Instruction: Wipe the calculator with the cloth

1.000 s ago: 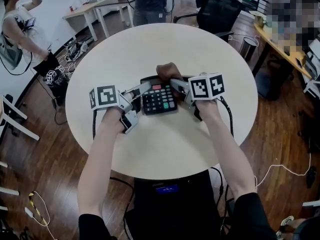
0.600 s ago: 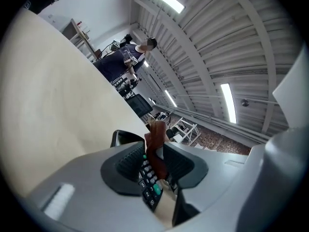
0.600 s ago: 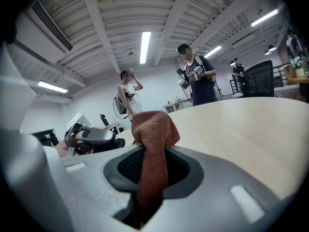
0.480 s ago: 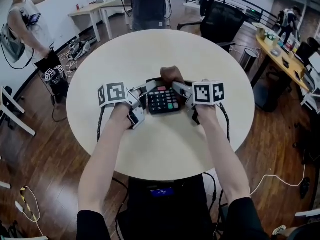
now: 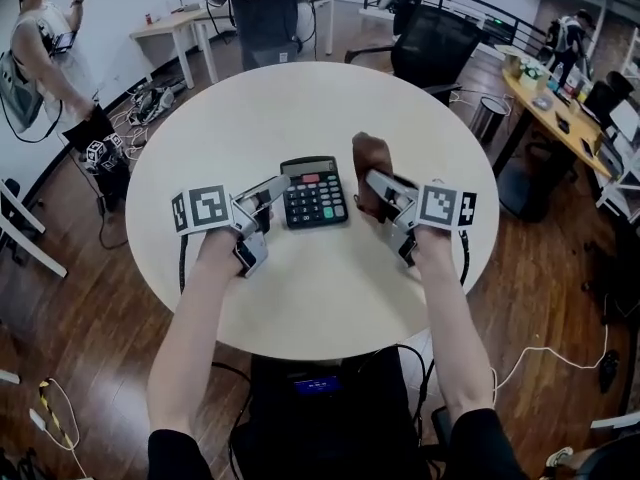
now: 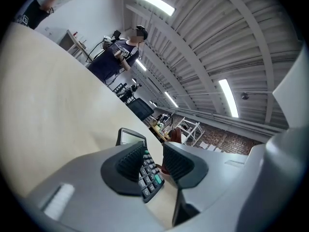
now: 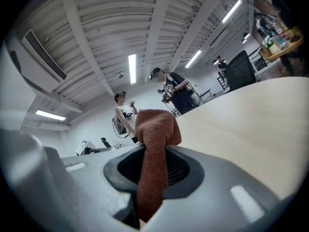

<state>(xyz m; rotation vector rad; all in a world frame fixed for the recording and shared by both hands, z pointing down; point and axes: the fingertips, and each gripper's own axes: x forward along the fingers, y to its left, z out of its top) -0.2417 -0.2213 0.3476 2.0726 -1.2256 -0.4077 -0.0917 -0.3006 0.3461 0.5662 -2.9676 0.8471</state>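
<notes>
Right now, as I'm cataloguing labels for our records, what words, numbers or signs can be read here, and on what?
No text reads clearly in any view.
Black desk calculator: key legends and display too small to read.
White marker cube of the left claw: black square patterns, no words; same on the right claw.
Brown terry cloth: plain.
Small blue-lit panel low in the head view: blurred.

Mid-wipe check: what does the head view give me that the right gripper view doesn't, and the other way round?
Only the head view: the calculator lying flat, the left gripper beside its left edge, and the cloth held off to its right, not over the keys. Only the right gripper view: the jaws closed on the cloth, which sticks out past them. Both: the right gripper, the cloth, the round table and bystanders beyond it.
</notes>
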